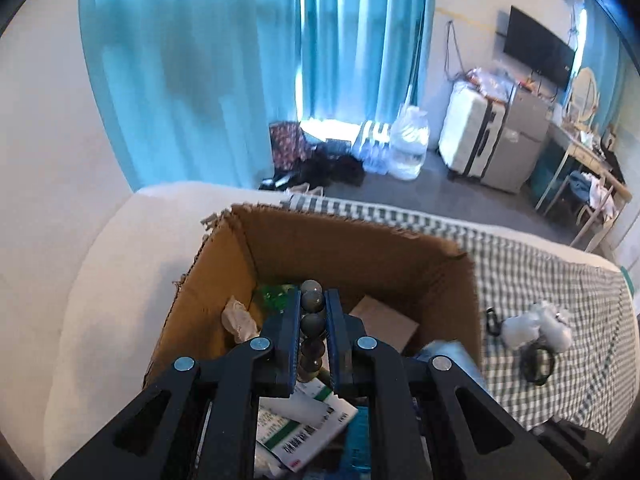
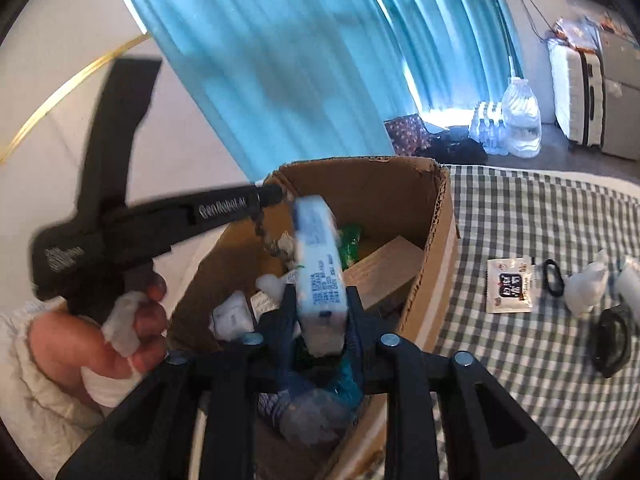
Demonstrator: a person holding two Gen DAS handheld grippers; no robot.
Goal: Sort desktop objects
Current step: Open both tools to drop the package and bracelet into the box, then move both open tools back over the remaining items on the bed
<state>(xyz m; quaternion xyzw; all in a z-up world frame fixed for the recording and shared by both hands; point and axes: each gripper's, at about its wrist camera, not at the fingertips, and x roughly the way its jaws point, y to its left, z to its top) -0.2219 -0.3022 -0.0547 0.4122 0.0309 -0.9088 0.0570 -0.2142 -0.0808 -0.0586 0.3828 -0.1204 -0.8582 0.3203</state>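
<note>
My left gripper (image 1: 312, 300) is shut on a string of dark round beads (image 1: 313, 325), held above the open cardboard box (image 1: 360, 248). In the right wrist view the same left gripper (image 2: 276, 192) reaches in from the left over the box (image 2: 436, 232), held by a hand (image 2: 120, 332), and the beads (image 2: 266, 236) dangle from its tip. My right gripper (image 2: 320, 296) hangs over the box with a white and blue tissue pack (image 2: 320, 264) upright and blurred between its jaws. The jaws stand slightly apart from the pack.
The box holds a green packet (image 1: 276, 296), a brown carton (image 2: 384, 272), a medicine box (image 1: 304, 428) and crumpled tissue (image 1: 240, 320). On the checked cloth (image 2: 520, 380) to the right lie a white sachet (image 2: 510, 286), a black hair tie (image 2: 552, 276), white wrapping (image 2: 586, 288) and a black ring (image 2: 612, 336).
</note>
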